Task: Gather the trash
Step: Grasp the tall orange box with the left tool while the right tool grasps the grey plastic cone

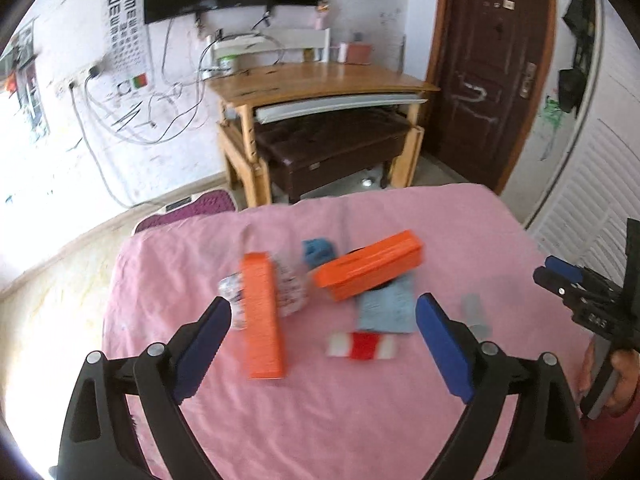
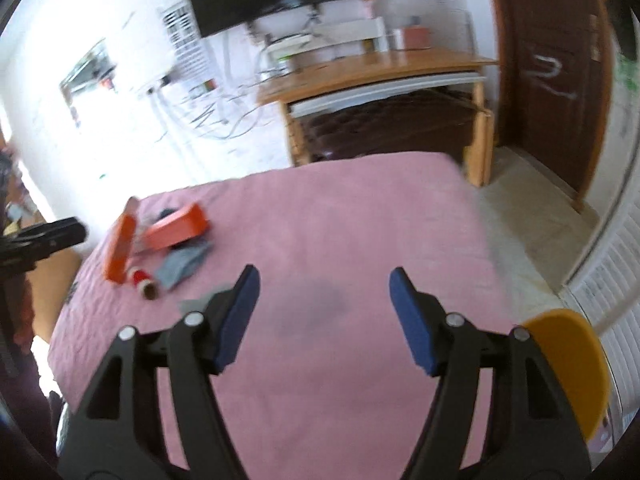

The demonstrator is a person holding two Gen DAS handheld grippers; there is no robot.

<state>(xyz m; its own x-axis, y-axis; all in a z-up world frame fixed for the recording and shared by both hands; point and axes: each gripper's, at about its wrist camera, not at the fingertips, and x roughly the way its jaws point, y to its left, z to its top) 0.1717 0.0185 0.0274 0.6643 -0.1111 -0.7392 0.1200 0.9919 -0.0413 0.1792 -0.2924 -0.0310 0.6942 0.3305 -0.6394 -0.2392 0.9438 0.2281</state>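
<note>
Trash lies on a pink-covered table (image 1: 320, 400). In the left wrist view there is a long orange box (image 1: 264, 316), a second orange box (image 1: 370, 266), a crumpled patterned wrapper (image 1: 290, 290), a blue crumpled piece (image 1: 318, 252), a light blue packet (image 1: 386, 310), a red and white roll (image 1: 362, 346) and a grey piece (image 1: 475, 314). My left gripper (image 1: 324, 344) is open and empty, just short of the pile. My right gripper (image 2: 322, 314) is open and empty over bare cloth; the pile (image 2: 160, 240) lies to its left.
A wooden desk (image 1: 320, 80) with a dark bench under it stands beyond the table, a brown door (image 1: 492, 72) to its right. A yellow curved object (image 2: 572, 368) sits at the right wrist view's lower right. White louvered doors (image 1: 592, 208) are on the right.
</note>
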